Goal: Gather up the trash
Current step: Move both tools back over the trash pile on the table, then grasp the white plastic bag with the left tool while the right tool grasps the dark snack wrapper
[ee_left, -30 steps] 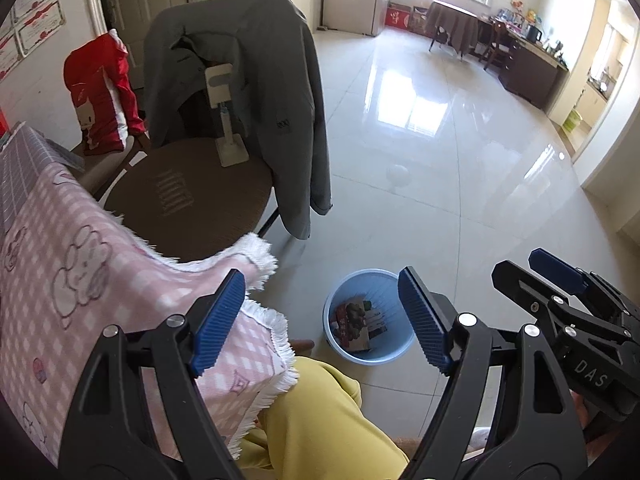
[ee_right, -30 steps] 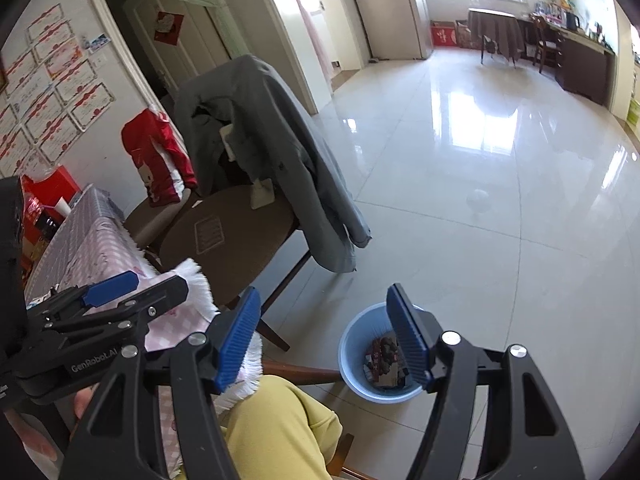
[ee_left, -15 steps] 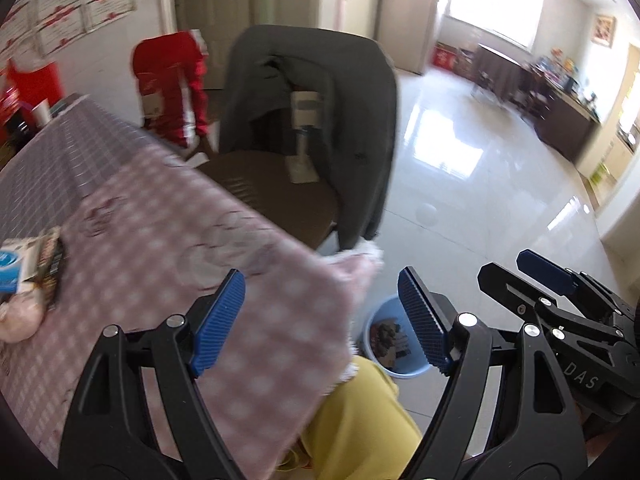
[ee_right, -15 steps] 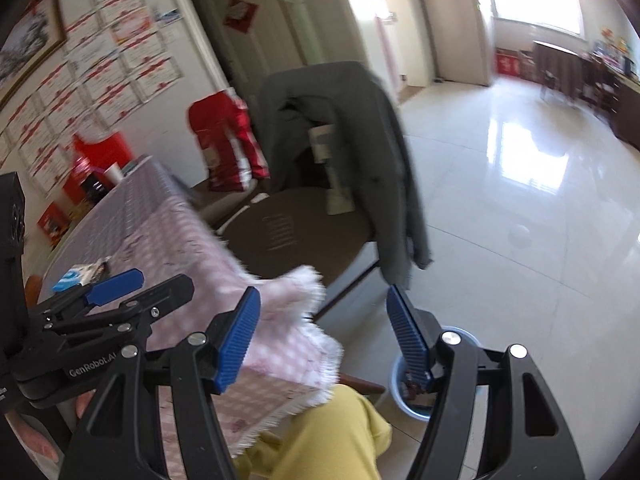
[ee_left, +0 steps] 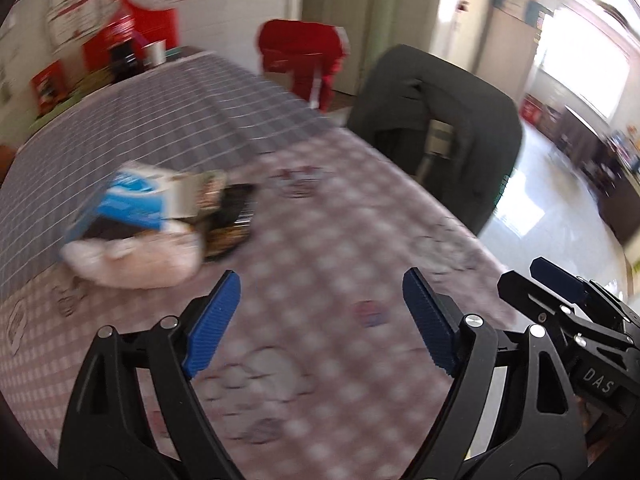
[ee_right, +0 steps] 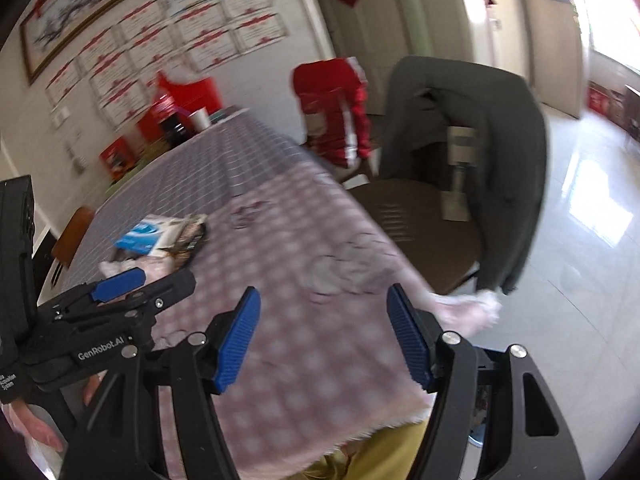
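A heap of trash lies on the pink checked tablecloth (ee_left: 320,272): a blue and white carton (ee_left: 132,200), a crumpled pale tissue wad (ee_left: 136,256) and dark wrappers (ee_left: 232,216). My left gripper (ee_left: 320,320) is open and empty, above the cloth to the right of the heap. My right gripper (ee_right: 322,336) is open and empty over the table's near corner. The carton (ee_right: 148,236) and wrappers (ee_right: 188,240) show at left in the right wrist view. The left gripper (ee_right: 120,292) shows there too. The bin is out of view.
A chair with a grey jacket (ee_left: 448,120) stands off the table's right side, its brown seat (ee_right: 420,224) holding a white stand. A red bag (ee_right: 332,108) sits behind it. Red boxes and a cup (ee_right: 200,120) stand at the table's far end. Glossy floor (ee_right: 592,240) lies to the right.
Both grippers have swung up and left, from the blue bin on the floor to the tabletop. The trash heap has come closer to the left gripper. Both stay open.
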`<action>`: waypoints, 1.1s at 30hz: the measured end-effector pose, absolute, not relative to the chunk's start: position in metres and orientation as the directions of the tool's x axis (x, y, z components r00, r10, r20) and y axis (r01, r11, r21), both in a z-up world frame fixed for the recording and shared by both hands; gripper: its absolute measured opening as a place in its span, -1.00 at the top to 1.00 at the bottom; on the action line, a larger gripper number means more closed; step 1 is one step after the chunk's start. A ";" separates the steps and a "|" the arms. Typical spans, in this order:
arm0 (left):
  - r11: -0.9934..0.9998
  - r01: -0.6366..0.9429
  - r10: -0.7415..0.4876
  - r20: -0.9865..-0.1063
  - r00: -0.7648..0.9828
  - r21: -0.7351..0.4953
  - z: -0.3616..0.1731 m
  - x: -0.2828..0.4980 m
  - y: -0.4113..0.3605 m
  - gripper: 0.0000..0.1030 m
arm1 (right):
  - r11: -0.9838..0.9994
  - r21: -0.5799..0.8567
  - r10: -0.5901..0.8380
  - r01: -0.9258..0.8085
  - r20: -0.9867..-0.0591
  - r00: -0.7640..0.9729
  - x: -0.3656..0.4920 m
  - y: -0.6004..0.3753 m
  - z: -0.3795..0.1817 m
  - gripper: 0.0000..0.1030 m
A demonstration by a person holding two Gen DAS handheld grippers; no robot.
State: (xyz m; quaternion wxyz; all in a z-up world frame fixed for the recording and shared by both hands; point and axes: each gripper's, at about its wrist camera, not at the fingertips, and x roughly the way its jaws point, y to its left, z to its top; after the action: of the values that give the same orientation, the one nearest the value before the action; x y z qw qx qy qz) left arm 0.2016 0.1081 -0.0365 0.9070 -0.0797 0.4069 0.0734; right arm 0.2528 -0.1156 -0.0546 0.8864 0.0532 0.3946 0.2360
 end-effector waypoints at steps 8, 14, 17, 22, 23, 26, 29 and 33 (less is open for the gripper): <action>0.926 -0.365 0.169 -0.759 0.628 -0.095 -0.040 0.179 0.189 -0.63 | 0.821 0.289 0.532 -0.493 -0.702 0.473 0.270 -0.034 -0.058 -0.26; 0.874 -0.464 0.190 -0.779 0.597 -0.143 -0.048 0.164 0.243 -0.65 | 0.802 0.272 0.532 -0.532 -0.730 0.430 0.287 0.022 -0.069 -0.07; 0.858 -0.486 0.178 -0.792 0.584 -0.165 -0.051 0.168 0.255 -0.65 | 0.791 0.296 0.540 -0.536 -0.749 0.383 0.302 0.046 -0.080 0.05; 0.838 -0.493 0.116 -0.805 0.581 -0.235 -0.057 0.180 0.269 -0.65 | 0.787 0.260 0.515 -0.559 -0.775 0.366 0.315 0.083 -0.090 0.29; 0.834 -0.496 0.113 -0.806 0.582 -0.241 -0.058 0.182 0.269 -0.65 | 0.784 0.262 0.516 -0.563 -0.779 0.357 0.317 0.089 -0.093 0.46; 0.818 -0.518 0.111 -0.814 0.570 -0.251 -0.063 0.191 0.276 -0.65 | 0.784 0.248 0.502 -0.569 -0.792 0.347 0.325 0.099 -0.099 0.67; 0.792 -0.557 0.114 -0.836 0.537 -0.250 -0.075 0.202 0.284 -0.65 | 0.788 0.295 0.525 -0.541 -0.780 0.340 0.328 0.092 -0.100 0.76; 0.773 -0.562 0.083 -0.832 0.549 -0.293 -0.088 0.210 0.290 -0.35 | 0.794 0.282 0.530 -0.538 -0.754 0.387 0.321 0.076 -0.090 0.83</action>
State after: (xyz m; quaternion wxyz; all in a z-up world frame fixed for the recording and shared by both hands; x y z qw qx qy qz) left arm 0.2096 0.2896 -0.0883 0.8358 -0.2758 0.4338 0.1931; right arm 0.3212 0.0760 -0.0899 0.8327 -0.0042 0.4514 0.3206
